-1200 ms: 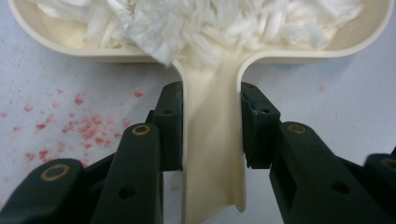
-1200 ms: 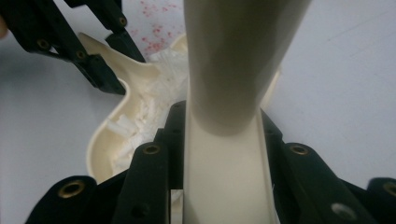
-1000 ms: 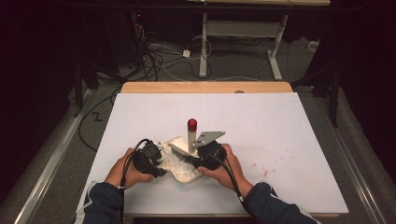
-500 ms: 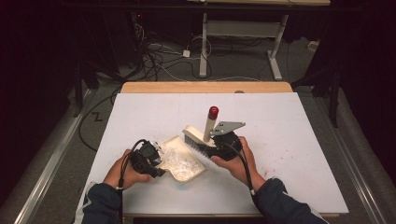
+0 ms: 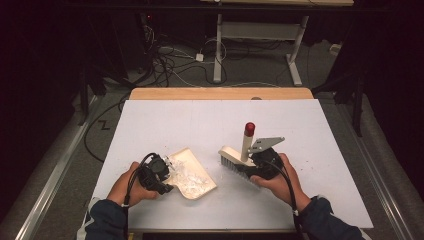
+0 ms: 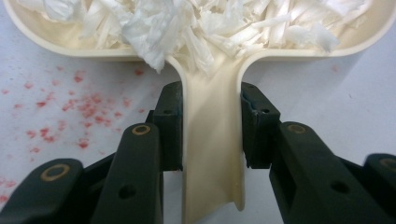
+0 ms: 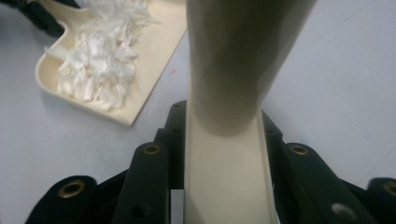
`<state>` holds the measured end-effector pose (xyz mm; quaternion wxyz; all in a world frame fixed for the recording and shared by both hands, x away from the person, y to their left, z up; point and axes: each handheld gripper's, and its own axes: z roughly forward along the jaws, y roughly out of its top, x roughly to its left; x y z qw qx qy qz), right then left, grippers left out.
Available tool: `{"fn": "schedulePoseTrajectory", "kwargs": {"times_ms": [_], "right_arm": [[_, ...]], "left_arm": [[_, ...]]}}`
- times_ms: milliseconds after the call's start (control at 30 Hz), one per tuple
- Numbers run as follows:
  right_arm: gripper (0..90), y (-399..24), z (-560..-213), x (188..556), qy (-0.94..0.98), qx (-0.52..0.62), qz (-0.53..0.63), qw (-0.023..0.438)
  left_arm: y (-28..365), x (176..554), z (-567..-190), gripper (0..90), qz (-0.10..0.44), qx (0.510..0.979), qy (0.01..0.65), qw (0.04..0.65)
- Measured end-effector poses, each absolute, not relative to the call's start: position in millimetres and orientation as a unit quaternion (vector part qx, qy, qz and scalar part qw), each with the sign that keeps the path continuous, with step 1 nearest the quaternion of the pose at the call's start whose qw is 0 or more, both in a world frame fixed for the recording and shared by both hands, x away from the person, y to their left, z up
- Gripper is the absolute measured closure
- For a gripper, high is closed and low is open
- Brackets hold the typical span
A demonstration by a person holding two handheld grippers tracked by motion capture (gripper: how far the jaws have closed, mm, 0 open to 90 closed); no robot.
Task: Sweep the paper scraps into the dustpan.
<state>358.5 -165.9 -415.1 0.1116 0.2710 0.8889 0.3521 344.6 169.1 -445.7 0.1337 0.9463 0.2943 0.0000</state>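
Surface: white table [image 5: 320, 150], dark room behind, faint red specks near its front-left corner.
Dustpan [image 5: 192, 172]: front-left, full of white paper shreds [image 6: 196, 23].
Left gripper [image 5: 157, 172]: clamped on the dustpan's handle.
Right gripper [image 5: 260, 162]: gripping the brush [image 5: 235, 159] near the front edge, clear of the dustpan.

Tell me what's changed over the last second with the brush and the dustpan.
The right gripper, shut on the brush, has carried it rightward, away from the dustpan, so the two now sit apart on the table. The left gripper stays shut on the dustpan's handle in the same spot, and the white paper scraps still lie in the pan.
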Motion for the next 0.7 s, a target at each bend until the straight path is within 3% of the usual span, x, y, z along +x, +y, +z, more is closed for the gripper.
{"fn": "schedulePoseTrajectory", "kwargs": {"times_ms": [267,700], "right_arm": [[67.7,-161.9,-421.9,340.1,0.903,0.257,0.335,0.078],[67.8,-134.6,-423.0,337.2,0.904,0.213,0.359,0.088]], "left_arm": [[163.0,342.1,-446.3,63.1,-0.003,0.950,0.286,0.122],[157.5,346.0,-448.3,63.1,-0.005,0.950,0.284,0.126]]}}
